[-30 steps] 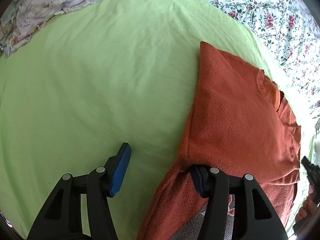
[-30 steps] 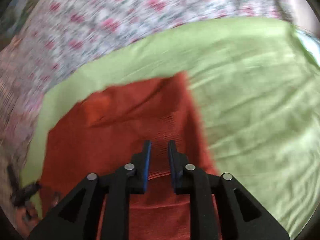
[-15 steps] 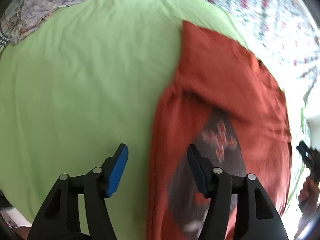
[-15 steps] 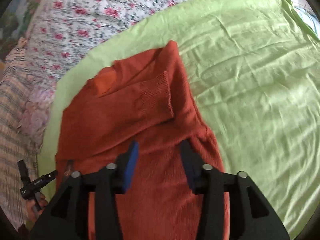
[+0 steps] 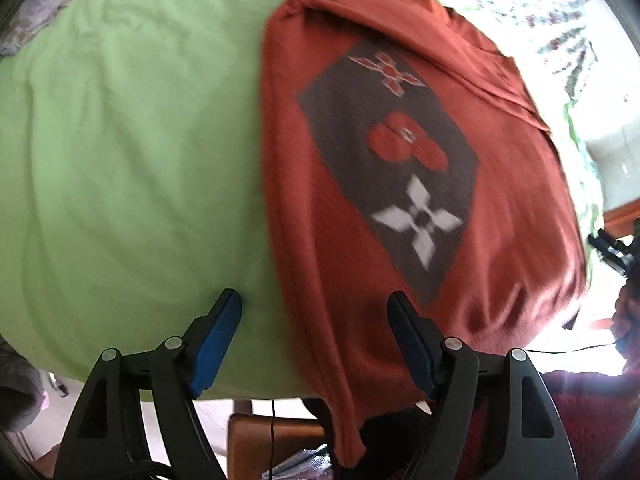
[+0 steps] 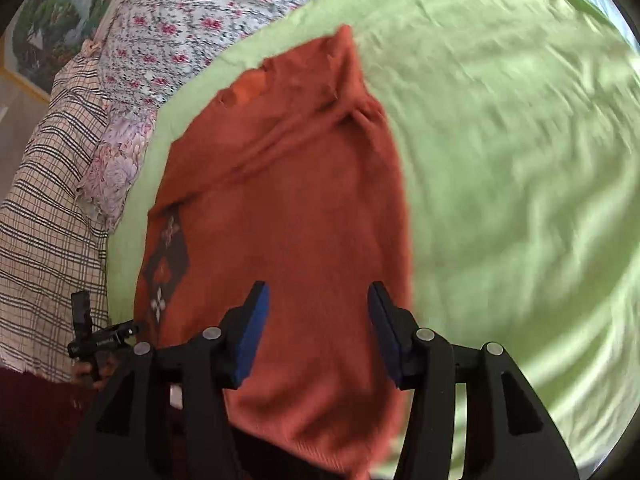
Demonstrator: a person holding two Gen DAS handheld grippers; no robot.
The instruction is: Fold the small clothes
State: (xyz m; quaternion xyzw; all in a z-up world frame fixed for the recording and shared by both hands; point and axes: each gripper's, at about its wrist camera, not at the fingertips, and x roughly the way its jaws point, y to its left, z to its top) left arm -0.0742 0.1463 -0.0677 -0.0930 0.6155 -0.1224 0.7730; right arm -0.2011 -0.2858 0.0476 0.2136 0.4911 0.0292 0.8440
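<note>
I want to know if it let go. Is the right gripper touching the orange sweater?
Cannot tell. In the right wrist view the right gripper is opening with the orange sweater behind its gap; whether the pads touch the cloth is unclear.

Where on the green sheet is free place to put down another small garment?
The green sheet is bare between the orange sweater and the sheet's far edge. Crowded: the narrow green strip between the sweater and the floral bedding.

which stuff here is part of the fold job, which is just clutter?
Job: sweater, green sheet it lies on, left tongs and right tongs, both opening, nothing gripped.
Clutter: floral bedding, plaid cloth, picture.
</note>
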